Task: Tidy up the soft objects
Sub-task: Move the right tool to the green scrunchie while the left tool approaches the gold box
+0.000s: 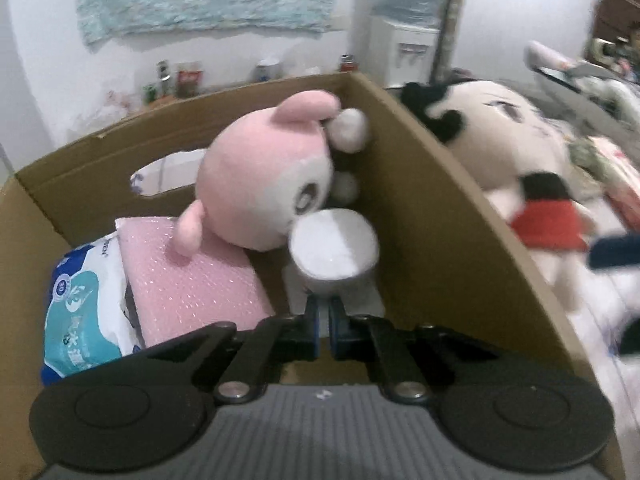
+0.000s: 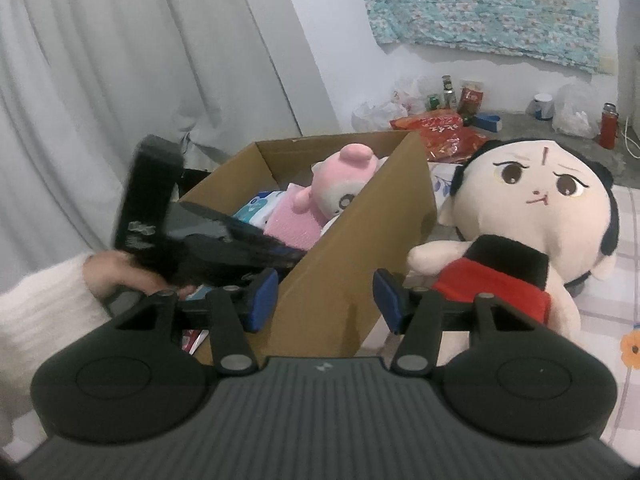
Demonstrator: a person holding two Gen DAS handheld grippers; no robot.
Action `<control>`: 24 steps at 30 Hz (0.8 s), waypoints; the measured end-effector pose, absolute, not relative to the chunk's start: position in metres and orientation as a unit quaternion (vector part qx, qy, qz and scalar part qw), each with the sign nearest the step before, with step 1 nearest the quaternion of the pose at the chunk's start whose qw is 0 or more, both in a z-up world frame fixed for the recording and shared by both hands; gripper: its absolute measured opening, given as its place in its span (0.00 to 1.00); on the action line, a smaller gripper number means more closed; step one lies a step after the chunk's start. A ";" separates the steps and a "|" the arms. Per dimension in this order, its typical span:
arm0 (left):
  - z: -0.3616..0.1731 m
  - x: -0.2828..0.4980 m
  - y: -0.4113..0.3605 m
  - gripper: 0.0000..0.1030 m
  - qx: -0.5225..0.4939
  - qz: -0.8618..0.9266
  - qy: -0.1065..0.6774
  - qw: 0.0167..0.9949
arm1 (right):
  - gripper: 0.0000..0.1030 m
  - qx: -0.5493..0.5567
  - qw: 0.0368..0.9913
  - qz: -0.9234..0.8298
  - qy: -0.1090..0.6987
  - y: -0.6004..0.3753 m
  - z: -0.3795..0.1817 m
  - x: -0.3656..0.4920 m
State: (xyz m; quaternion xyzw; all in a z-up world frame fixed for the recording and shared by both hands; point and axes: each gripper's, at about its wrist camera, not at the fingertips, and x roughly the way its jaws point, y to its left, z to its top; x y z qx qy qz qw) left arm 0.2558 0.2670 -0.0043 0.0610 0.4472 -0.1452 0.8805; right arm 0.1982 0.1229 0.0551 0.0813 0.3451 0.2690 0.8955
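Note:
A cardboard box (image 1: 432,216) (image 2: 344,240) holds a pink plush (image 1: 260,172) (image 2: 344,184), a pink bubble-wrap pack (image 1: 192,280) (image 2: 296,224) and a blue-white wipes pack (image 1: 84,312) (image 2: 260,206). My left gripper (image 1: 324,312) is inside the box, shut on the edge of a white round soft object (image 1: 334,250) held beside the pink plush. A large cream doll (image 2: 532,216) (image 1: 504,144) with black hair and a red top lies right of the box. My right gripper (image 2: 326,300) is open and empty, straddling the box's near right wall. The left device (image 2: 192,240) shows above the box.
The box and doll rest on a patterned bed sheet (image 2: 600,312). A ledge at the back carries bottles, snack bags (image 2: 448,132) and a red flask (image 2: 608,124). A water dispenser (image 1: 404,40) stands behind. Grey curtains (image 2: 120,80) hang at left.

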 end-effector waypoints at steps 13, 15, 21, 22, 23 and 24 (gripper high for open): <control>0.087 0.166 0.230 0.27 0.104 -0.111 0.410 0.899 | 0.55 0.057 0.911 0.205 0.353 0.019 0.074 0.109; 0.108 0.142 0.211 0.35 0.098 -0.118 0.389 0.908 | 0.56 0.050 0.916 0.183 0.354 -0.007 0.072 0.094; 0.119 0.123 0.122 0.41 0.065 -0.214 0.354 0.908 | 0.60 0.062 0.930 0.107 0.346 -0.086 0.060 0.077; 0.113 0.124 0.104 0.44 0.071 -0.230 0.352 0.905 | 0.60 0.064 0.933 0.101 0.339 -0.096 0.057 0.078; 0.105 0.126 0.086 0.49 0.077 -0.240 0.351 0.902 | 0.62 0.062 0.936 0.096 0.333 -0.105 0.055 0.082; 0.097 0.132 0.070 0.51 0.081 -0.245 0.352 0.899 | 0.65 0.056 0.940 0.088 0.326 -0.115 0.054 0.088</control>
